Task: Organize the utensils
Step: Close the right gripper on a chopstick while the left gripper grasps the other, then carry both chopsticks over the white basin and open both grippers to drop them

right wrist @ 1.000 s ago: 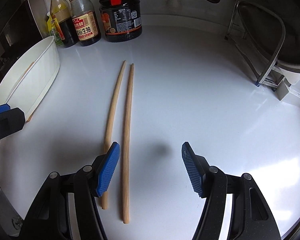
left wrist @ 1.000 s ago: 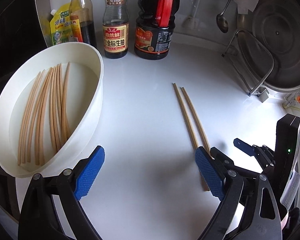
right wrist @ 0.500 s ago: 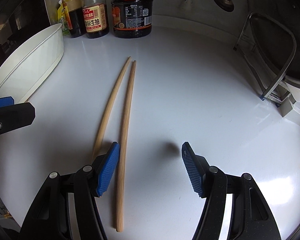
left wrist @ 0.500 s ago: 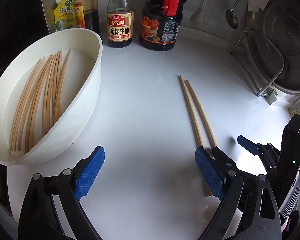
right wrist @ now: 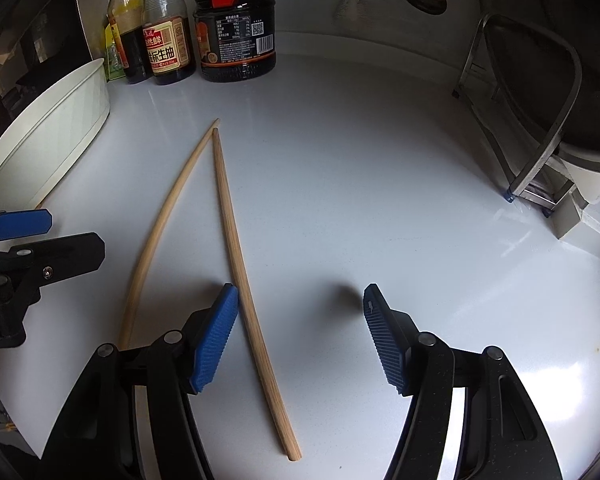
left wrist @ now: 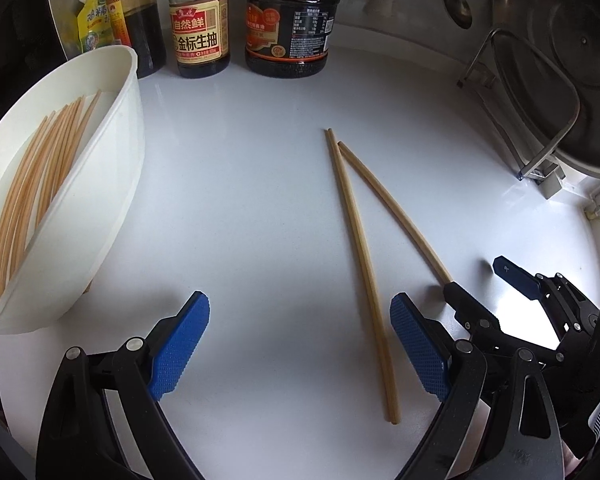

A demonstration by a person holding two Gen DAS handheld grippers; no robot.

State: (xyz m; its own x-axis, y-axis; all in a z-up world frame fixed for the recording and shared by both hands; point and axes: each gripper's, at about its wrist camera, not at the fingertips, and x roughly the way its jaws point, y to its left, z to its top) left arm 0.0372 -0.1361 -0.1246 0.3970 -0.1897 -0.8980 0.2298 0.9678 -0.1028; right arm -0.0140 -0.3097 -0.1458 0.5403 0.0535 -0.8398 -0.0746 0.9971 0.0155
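- most chopsticks (left wrist: 32,184) already lie in the white tub (left wrist: 112,184).
- two loose chopsticks (left wrist: 364,272) left on my counter (left wrist: 240,200).
- left gripper (left wrist: 300,344) and right gripper (right wrist: 300,332) both wide, holding nothing.

Three sauce bottles (left wrist: 236,32) stand at the counter's (left wrist: 260,200) back, a ladle (left wrist: 456,4) hanging nearby.
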